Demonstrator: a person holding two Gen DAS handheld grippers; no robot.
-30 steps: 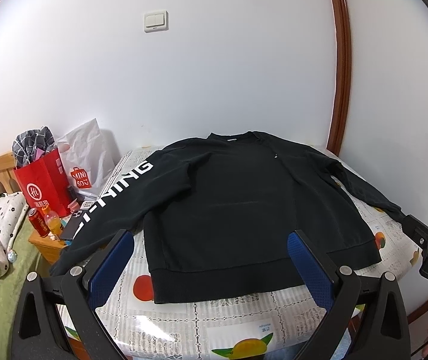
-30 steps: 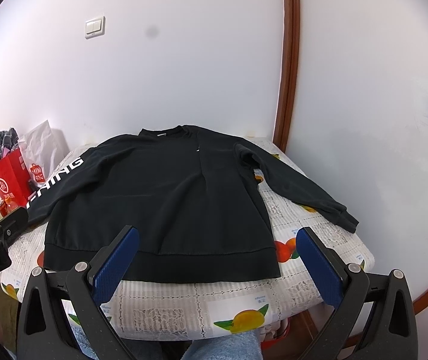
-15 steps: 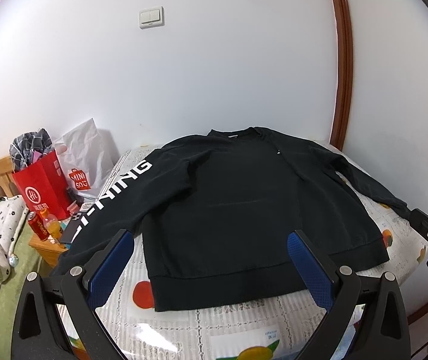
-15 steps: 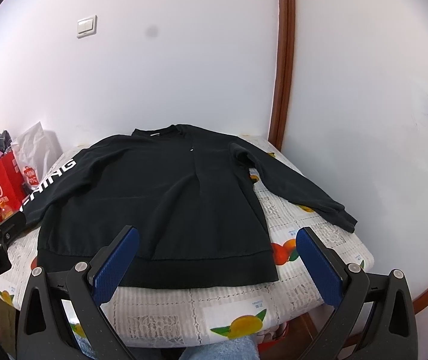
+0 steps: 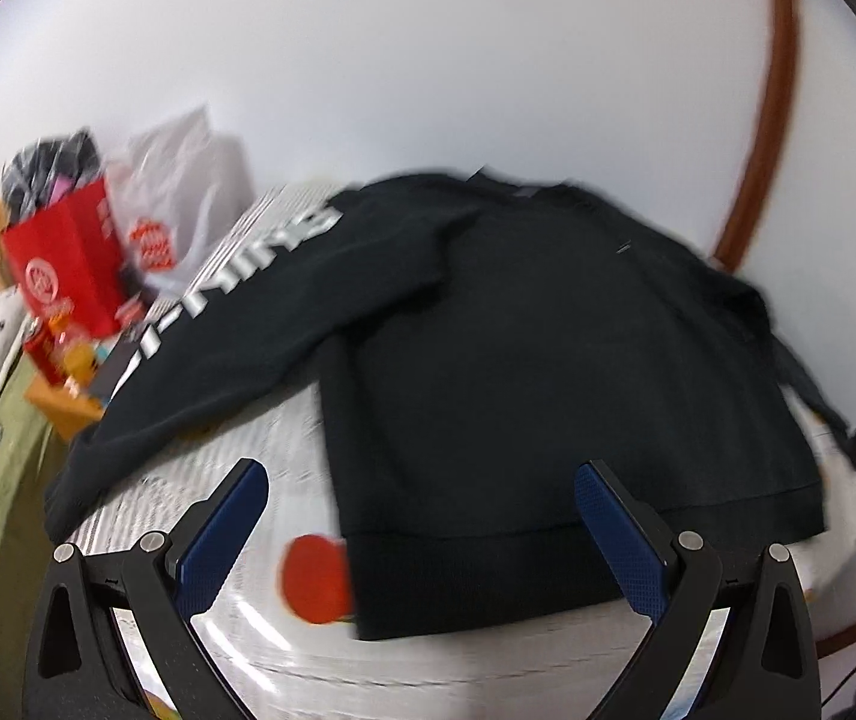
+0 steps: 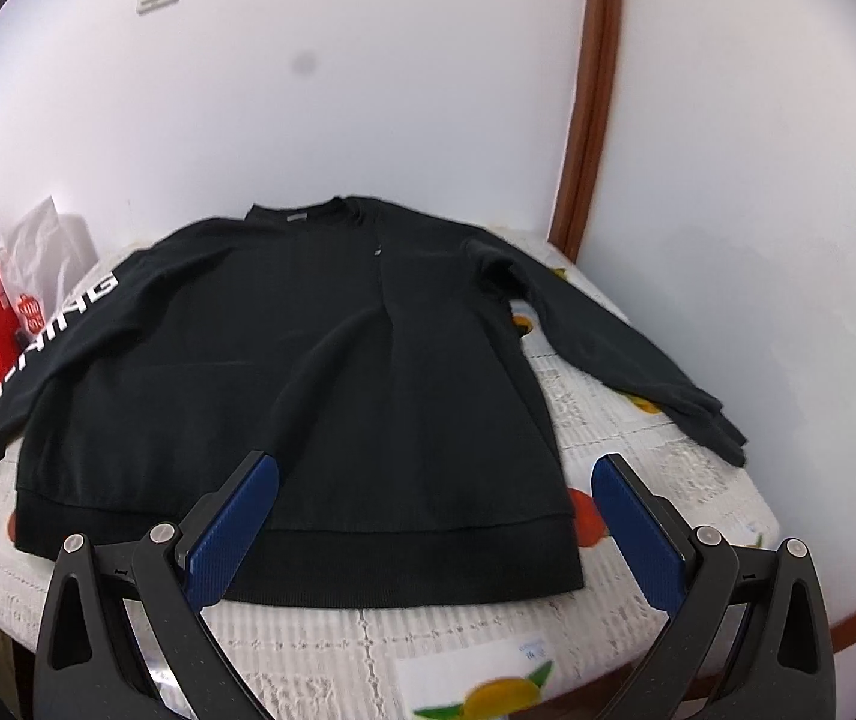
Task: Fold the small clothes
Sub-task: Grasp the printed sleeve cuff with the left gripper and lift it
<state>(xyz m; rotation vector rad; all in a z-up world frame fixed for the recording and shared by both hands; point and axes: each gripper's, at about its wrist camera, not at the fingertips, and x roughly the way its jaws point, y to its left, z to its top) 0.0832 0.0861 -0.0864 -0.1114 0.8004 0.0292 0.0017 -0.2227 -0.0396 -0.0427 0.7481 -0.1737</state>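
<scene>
A black long-sleeved sweatshirt (image 6: 308, 372) lies flat on the table, collar at the far side, hem toward me. Its left sleeve (image 5: 236, 306) carries white letters and hangs over the table's left edge; the right sleeve (image 6: 626, 354) stretches out to the right. My left gripper (image 5: 422, 480) is open above the hem's left corner, holding nothing. My right gripper (image 6: 434, 474) is open above the hem's right half, also holding nothing. The left wrist view is blurred by motion.
The table wears a white lace cloth with fruit prints (image 6: 638, 546). A red paper bag (image 5: 62, 264) and a white plastic bag (image 5: 182, 204) stand beyond the left edge, beside a small wooden stand (image 5: 62, 408) with cans. White walls meet at a brown trim (image 6: 590, 120).
Both grippers have come forward and lower toward the hem. The left wrist view has swung down and left. The sweatshirt has not moved.
</scene>
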